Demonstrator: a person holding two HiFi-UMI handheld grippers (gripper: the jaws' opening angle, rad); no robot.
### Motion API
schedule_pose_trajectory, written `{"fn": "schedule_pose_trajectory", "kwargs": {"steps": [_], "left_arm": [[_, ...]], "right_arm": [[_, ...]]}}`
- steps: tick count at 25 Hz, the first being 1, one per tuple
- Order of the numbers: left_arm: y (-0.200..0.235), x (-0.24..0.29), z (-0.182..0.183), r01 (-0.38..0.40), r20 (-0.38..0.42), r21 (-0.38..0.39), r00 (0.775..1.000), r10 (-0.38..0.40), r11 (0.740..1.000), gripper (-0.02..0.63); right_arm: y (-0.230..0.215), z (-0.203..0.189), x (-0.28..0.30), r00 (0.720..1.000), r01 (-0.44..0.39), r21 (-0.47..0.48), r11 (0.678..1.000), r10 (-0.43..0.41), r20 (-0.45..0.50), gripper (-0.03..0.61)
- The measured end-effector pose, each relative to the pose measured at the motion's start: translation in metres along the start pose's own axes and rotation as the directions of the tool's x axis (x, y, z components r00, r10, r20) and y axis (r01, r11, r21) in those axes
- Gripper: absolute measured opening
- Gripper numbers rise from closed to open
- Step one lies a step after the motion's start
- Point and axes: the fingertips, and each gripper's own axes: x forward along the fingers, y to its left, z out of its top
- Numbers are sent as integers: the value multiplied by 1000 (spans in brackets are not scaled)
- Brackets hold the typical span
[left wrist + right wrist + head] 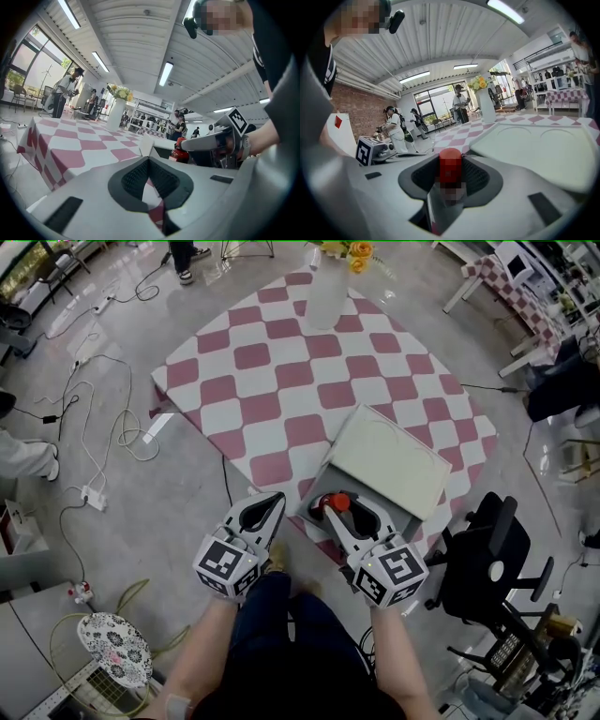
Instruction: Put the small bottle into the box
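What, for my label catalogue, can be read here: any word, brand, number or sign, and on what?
No text can be read in any view.
small bottle: label too blurred to read.
marker cubes: black-and-white square patterns only, no letters or numbers.

Left gripper (pixel 149 161) jaws together, empty, over checked counter (pixel 75 143). At right, right gripper (pixel 185 146) grips red-capped bottle (pixel 178 155) near white box (pixel 146 145).
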Motion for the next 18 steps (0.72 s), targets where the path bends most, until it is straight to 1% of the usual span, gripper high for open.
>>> {"fn": "schedule_pose_trajectory", "kwargs": {"steps": [5, 18], "left_arm": [[8, 0, -3, -7, -2, -15, 1000, 7, 1000, 0], [18, -2, -8, -26, -1, -42, 1000, 26, 999, 0]], "right_arm": [[2, -2, 8, 1000, -7, -23, 1000, 7, -17, 147], [11, -4, 17, 999, -34, -137, 990, 29, -39, 149]]}}
